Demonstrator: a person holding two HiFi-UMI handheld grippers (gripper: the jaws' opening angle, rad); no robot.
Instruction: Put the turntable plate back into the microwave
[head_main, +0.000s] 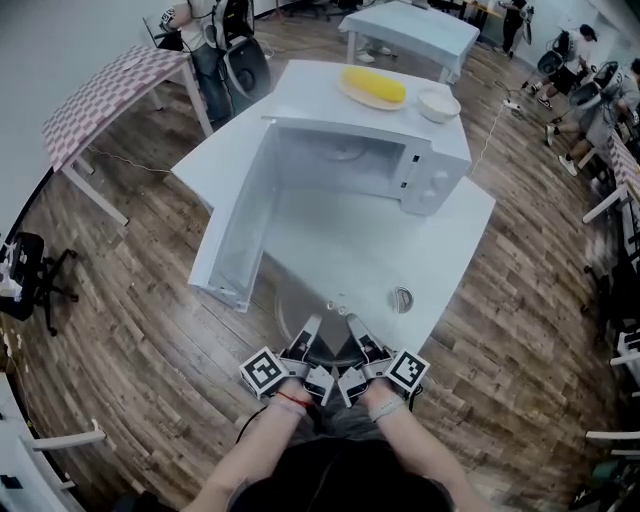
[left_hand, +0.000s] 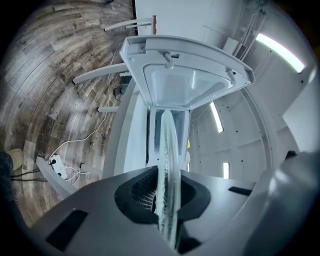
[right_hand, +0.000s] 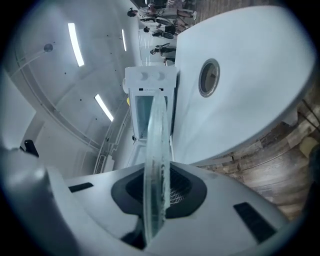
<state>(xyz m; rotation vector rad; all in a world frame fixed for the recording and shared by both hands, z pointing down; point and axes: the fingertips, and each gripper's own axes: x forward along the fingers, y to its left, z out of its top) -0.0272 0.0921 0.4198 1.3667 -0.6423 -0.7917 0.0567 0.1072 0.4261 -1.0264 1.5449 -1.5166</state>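
Gripping the plate (head_main: 330, 312) at the table's (head_main: 455, 235) near edge, not yet in the microwave (head_main: 345, 160).
Pinched along its near rim by both the left claw (head_main: 308, 338) and the right claw (head_main: 358, 338), flat, facing the cavity with the door (head_main: 235, 225) swung wide. Left to do: carrying forward, sliding inside, setting down, letting go.

White bowl (head_main: 438, 105), checkered table (head_main: 100, 95)

The turntable plate (right_hand: 154, 165) is clear, glossy glass, the microwave (head_main: 320, 100) smooth white, perhaps painted metal, the table (head_main: 450, 230) smooth matt white, the floor (head_main: 130, 300) grained wood planks.
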